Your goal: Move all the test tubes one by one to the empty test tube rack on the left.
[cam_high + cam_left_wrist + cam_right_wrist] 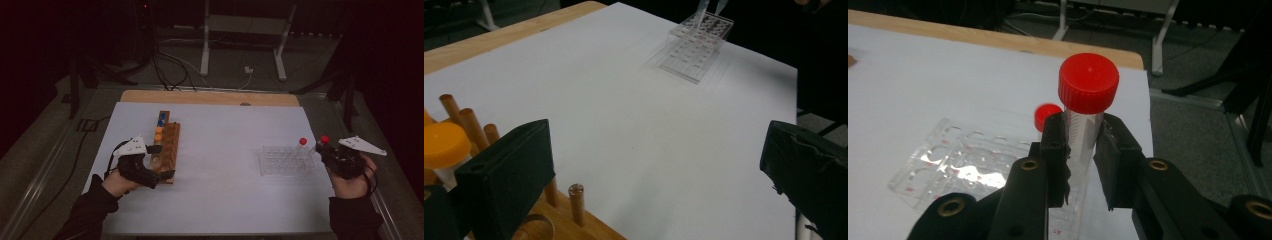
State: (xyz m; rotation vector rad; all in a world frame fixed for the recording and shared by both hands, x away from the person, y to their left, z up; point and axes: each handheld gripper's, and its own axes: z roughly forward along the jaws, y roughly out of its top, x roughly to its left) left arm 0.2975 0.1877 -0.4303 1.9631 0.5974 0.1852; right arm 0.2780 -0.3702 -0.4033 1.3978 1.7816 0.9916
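- Right gripper (322, 148): in the high view it sits at the 3 o'clock edge of the bench (220, 200), held in the person's right hand (352, 182). Its fingers (1055, 150) pinch a clear centrifuge tube with a red screw cap (1088, 82) just below the cap, one pad on each side of the graduated wall.
- Held tube: roughly upright in the right gripper view, cap at 12 o'clock above the fingertips, lower end hidden behind the gripper body. In the high view its cap shows just to the 3 o'clock side of the clear tube rack (286, 160); the frames do not settle whether its tip is inside a rack well.
- Second red-capped tube (302, 143): stands in the rack at its 1 o'clock corner, just beside the held tube.
- Clear tube rack: lies flat on the white sheet (225, 135), at 3 o'clock of the bench centre.
- Left gripper (157, 161): at 9 o'clock of the bench, held in the left hand (117, 182). Its fingers (506, 180) are spread wide and grip nothing.
- Wooden peg rack (165, 147): lies between and beside the left fingers. It carries orange-capped tubes (158, 133) and blue-capped tubes (161, 120) toward its 12 o'clock end.
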